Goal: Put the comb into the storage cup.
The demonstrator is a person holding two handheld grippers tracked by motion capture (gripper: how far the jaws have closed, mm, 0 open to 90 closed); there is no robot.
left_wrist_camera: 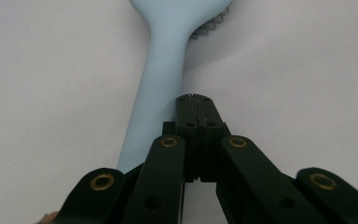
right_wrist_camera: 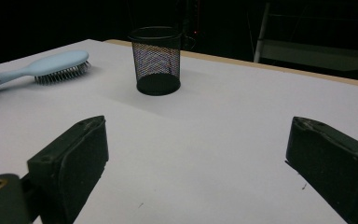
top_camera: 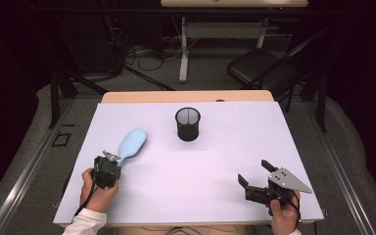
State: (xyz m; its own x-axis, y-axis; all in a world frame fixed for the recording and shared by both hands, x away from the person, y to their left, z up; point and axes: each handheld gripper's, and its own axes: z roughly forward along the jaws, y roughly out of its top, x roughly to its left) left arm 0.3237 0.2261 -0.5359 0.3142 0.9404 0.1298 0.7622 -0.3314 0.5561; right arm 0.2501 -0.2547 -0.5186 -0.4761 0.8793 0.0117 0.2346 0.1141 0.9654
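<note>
A black mesh cup [top_camera: 188,124] stands upright on the white desk [top_camera: 215,166], toward the far side and near the middle. From above, its inside looks empty; in the right claw view the mesh lets light through and nothing shows inside.

A pale blue hairbrush [top_camera: 131,144] lies flat on the desk to the left of the cup and well apart from it. Its long axis runs from near-left to far-right: the broad head points away toward the far side, and the handle comes back toward the person. In the right claw view the bristles [right_wrist_camera: 58,73] face down onto the desk.

The left claw [top_camera: 110,156] sits at the near end of the brush handle, held in the person's left hand [top_camera: 97,191]. In the left claw view its jaws are pressed together with no gap, and the handle [left_wrist_camera: 156,98] runs just beside them on their left rather than between them, so they hold nothing.

The right claw [top_camera: 254,174] is at the near right of the desk, in the person's right hand [top_camera: 284,215], well apart from both brush and cup. Its jaws are spread wide with only bare desk between them.

Open desk lies between the brush and the cup. Beyond the far edge are a folding chair [top_camera: 267,66], another table's legs [top_camera: 183,49] and cables on the floor [top_camera: 142,54].
</note>
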